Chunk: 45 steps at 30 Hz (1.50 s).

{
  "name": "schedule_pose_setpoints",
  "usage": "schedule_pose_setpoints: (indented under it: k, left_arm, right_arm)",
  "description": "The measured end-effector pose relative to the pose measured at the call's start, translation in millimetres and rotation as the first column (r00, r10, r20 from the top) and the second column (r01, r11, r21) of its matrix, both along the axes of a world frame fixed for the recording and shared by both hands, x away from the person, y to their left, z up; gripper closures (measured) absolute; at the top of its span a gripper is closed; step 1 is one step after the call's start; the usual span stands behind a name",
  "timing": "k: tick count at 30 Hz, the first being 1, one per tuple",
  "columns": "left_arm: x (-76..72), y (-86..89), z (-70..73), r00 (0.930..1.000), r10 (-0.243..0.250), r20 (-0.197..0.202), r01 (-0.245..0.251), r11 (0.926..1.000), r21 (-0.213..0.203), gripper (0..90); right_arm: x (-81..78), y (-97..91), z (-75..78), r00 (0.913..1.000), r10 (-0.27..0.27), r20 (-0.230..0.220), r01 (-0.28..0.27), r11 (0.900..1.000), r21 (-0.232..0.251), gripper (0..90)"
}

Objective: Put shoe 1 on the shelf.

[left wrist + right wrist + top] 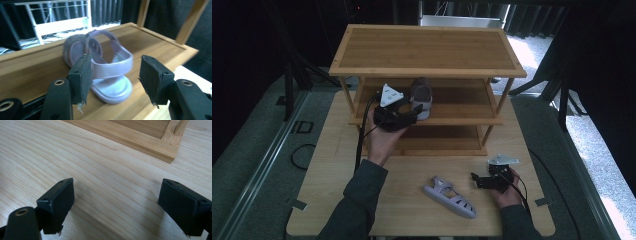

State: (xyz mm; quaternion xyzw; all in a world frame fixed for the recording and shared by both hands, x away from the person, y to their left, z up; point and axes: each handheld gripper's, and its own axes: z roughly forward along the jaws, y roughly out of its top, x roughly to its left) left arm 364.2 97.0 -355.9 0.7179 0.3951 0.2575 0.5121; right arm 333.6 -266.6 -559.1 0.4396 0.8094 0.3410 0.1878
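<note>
the left gripper (115, 80) hangs wide at the front edge of the rack's (427, 70) middle shelf (155, 47), with a lilac sandal (105, 72) standing on that shelf; its pads seem just clear of the straps. the second sandal (451, 196) lies on the worktop (337, 165), near the right gripper (116, 207), which hovers wide and empty over bare wood.
</note>
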Motion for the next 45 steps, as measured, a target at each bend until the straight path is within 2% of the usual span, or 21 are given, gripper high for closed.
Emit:
schedule_pose_setpoints:
  k: [1, 4, 8, 9, 11, 13, 19, 22, 24, 29, 31, 35, 39, 42, 45]
  left_arm:
    - [-3.6, 0.0, 0.7, 0.9997, -0.022, 0.004, 0.022, 0.9998, -0.002, 44.0]
    - [-8.0, 2.2, -1.0, 0.9989, -0.046, 0.01, 0.047, 0.9987, -0.019, 44.0]
    - [-10.2, 5.9, -5.4, 0.9987, -0.051, -0.002, 0.051, 0.9986, -0.018, 44.0]
    - [-11.7, 7.1, -8.0, 0.9987, -0.051, -0.007, 0.051, 0.9987, -0.007, 44.0]
    - [-12.8, 8.3, -9.3, 0.9983, -0.057, -0.01, 0.057, 0.9983, -0.011, 44.0]
    - [-17.3, 12.8, -14.9, 0.9964, -0.081, -0.027, 0.08, 0.9963, -0.033, 44.1]
    - [-27.6, 20.5, -29.1, 0.996, -0.083, -0.032, 0.082, 0.9962, -0.029, 44.4]
    - [-29.3, 22.2, -31.3, 0.9954, -0.089, -0.035, 0.088, 0.9956, -0.031, 44.4]
    - [-36.8, 29.9, -39.5, 0.9942, -0.096, -0.048, 0.095, 0.9954, -0.014, 44.4]
    - [-43.3, 37.6, -49.6, 0.9942, -0.089, -0.06, 0.089, 0.996, -0.015, 44.6]
    - [-46.9, 43.4, -59.3, 0.9933, -0.084, -0.079, 0.084, 0.9964, -0.013, 44.7]
    - [-49.1, 49.4, -69.8, 0.9924, -0.07, -0.101, 0.069, 0.9975, -0.015, 44.7]
    - [-50.3, 56.7, -86.7, 0.9899, -0.053, -0.132, 0.052, 0.9986, -0.013, 44.7]
    - [-50.7, 59.8, -102.3, 0.9861, -0.041, -0.161, 0.042, 0.9991, 0.006, 44.7]
    - [-51.7, 63.6, -116.2, 0.9848, -0.025, -0.172, 0.028, 0.9994, 0.017, 44.8]
  right_arm:
    - [0.0, 0.0, 0.0, 1.0, 0.0, 0.0, 0.0, 1.0, 0.0, 12.9]
    - [0.0, 0.0, 0.0, 1.0, 0.0, 0.0, 0.0, 1.0, 0.0, 12.9]
    - [0.0, 0.0, 0.0, 1.0, 0.0, 0.0, 0.0, 1.0, 0.0, 12.9]
    - [0.0, 0.0, 0.0, 1.0, 0.001, 0.0, -0.001, 1.0, 0.0, 12.9]
    - [0.0, 0.0, 0.0, 1.0, 0.0, 0.0, 0.0, 1.0, 0.0, 12.9]
    - [0.0, 0.0, 0.0, 1.0, 0.001, 0.0, -0.001, 1.0, 0.0, 12.9]
    - [0.0, 0.0, 0.0, 1.0, 0.001, 0.0, -0.001, 1.0, 0.0, 12.9]
    - [0.0, 0.0, 0.0, 1.0, 0.001, 0.0, -0.001, 1.0, 0.0, 12.9]
    - [0.0, 0.0, 0.0, 1.0, 0.001, 0.0, -0.001, 1.0, 0.0, 12.9]
    - [0.0, 0.0, 0.0, 1.0, 0.001, 0.0, -0.001, 1.0, 0.0, 12.9]
    - [-0.1, 0.0, 0.0, 1.0, 0.0, -0.002, 0.0, 1.0, 0.0, 12.9]
    - [-0.1, 0.0, 0.0, 1.0, 0.0, -0.002, 0.0, 1.0, 0.0, 12.9]
    - [0.0, 0.0, -0.1, 1.0, 0.0, 0.001, 0.0, 1.0, 0.001, 12.9]
    - [-0.1, 0.1, -0.1, 1.0, 0.0, -0.001, 0.0, 1.0, 0.001, 12.9]
    - [0.0, 0.0, -0.1, 1.0, 0.001, 0.0, -0.001, 1.0, 0.0, 12.9]
